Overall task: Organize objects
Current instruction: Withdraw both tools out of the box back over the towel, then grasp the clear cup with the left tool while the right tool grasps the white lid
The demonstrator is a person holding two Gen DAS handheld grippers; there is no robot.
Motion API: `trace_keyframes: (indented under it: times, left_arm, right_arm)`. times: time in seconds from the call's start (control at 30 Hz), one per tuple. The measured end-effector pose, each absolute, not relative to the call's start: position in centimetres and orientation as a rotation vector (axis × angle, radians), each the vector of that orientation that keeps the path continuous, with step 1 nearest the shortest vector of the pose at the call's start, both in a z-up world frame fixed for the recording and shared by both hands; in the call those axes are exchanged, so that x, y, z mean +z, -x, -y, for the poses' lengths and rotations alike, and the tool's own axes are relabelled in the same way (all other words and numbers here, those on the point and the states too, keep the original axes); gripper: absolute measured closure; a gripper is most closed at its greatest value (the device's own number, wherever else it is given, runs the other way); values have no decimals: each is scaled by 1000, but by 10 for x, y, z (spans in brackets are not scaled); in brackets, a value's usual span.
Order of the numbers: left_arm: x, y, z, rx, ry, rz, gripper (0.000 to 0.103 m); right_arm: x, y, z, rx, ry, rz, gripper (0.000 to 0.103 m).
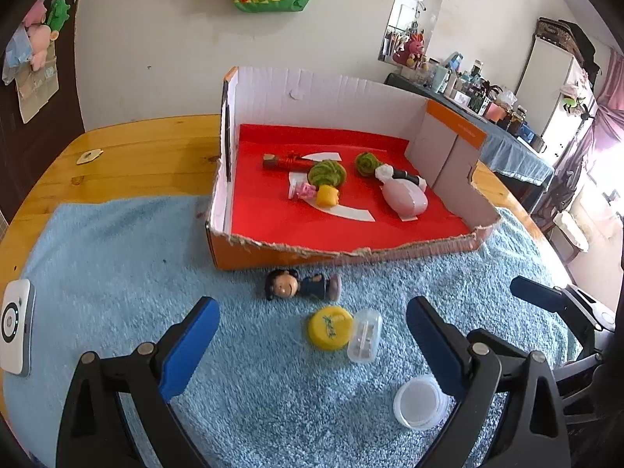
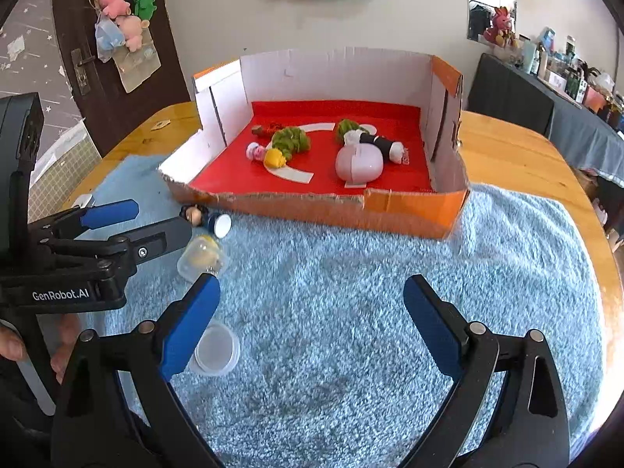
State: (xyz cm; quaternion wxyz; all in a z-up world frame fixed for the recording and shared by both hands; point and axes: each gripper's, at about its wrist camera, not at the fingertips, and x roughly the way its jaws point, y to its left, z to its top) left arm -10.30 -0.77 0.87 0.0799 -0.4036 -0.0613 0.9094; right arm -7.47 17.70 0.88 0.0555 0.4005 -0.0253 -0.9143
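- Claws: left claw (image 1: 312, 335) wide, empty; right claw (image 2: 312, 312) wide, empty.
- Doll (image 1: 302, 284), yellow cap (image 1: 329, 327), clear case (image 1: 364, 335) on blue towel (image 1: 117, 273), mid-bench, just before cardboard box (image 1: 273, 257).

A lived-in home: plush toys (image 2: 117, 19) on door, cluttered sideboard (image 1: 487, 105), wooden table (image 1: 136, 148).

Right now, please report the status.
Left gripper open, right gripper open, both empty. Dark-haired doll figure on blue towel, outside orange cardboard box. Nothing blocking.
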Motion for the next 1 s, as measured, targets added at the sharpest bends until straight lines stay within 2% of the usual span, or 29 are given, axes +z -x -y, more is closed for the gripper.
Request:
trace_keyframes:
  times: [0.2, 0.67, 1.0]
  left_arm:
    - [8, 100, 7, 2719, 1210, 184, 5]
    - [-1, 82, 3, 2727, 1192, 171, 5]
    - [1, 83, -4, 2698, 1164, 125, 24]
  right_arm:
    - [6, 67, -174, -2764, -1216, 63, 3]
    - [-7, 52, -154, -2699, -1233, -1, 3]
    - [-13, 49, -135, -2650, -1214, -52, 4]
